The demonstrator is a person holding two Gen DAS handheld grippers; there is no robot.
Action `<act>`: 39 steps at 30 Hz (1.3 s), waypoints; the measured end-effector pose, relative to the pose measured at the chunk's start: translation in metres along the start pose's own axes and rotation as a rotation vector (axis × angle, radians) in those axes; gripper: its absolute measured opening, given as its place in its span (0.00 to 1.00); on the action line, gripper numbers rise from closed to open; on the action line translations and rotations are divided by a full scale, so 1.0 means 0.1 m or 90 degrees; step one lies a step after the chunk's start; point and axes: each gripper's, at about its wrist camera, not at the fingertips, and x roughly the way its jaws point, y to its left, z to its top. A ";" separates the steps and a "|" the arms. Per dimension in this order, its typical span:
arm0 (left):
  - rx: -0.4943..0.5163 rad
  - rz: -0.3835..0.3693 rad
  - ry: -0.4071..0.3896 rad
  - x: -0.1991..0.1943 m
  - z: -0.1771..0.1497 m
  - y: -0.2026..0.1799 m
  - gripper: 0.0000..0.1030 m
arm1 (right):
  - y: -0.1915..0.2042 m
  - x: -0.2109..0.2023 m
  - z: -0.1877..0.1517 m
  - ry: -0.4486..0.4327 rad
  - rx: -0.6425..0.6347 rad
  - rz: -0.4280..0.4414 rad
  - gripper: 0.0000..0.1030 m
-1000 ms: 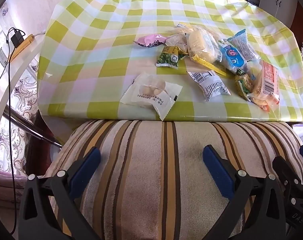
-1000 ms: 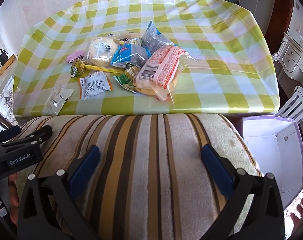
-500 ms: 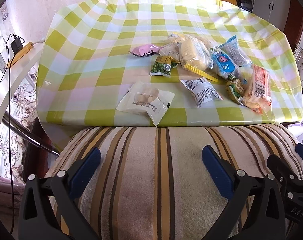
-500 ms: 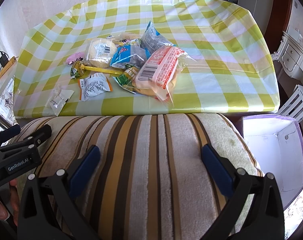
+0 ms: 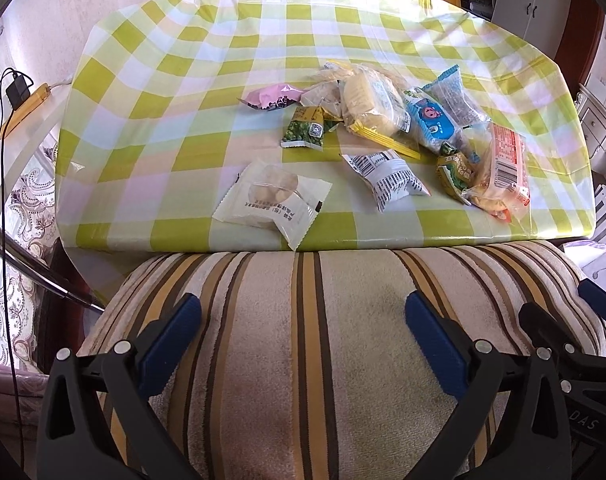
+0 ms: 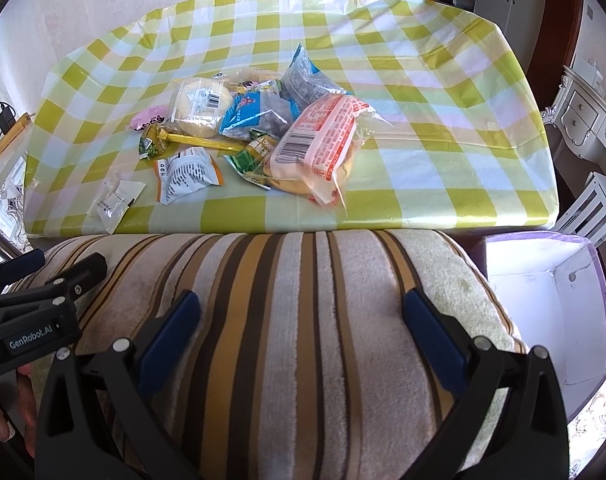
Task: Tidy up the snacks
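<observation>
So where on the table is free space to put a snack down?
The checked table is bare right of the big orange bread packet, across the far side, and left of the white pastry packet. The middle is crowded with the snack pile.

Left claw [image 5: 303, 320]: jaws spread wide, nothing between them; blue pads [image 5: 171, 330] face inward.
Right claw [image 6: 301, 320]: jaws spread wide, holding nothing; level with the left one, just beside it.
Hand [image 6: 7, 408]: fingers partly visible beneath the left claw's body.
</observation>
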 end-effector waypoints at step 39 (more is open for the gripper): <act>0.001 0.001 0.002 0.00 0.01 0.01 0.96 | 0.04 0.00 0.01 -0.003 0.002 -0.006 0.99</act>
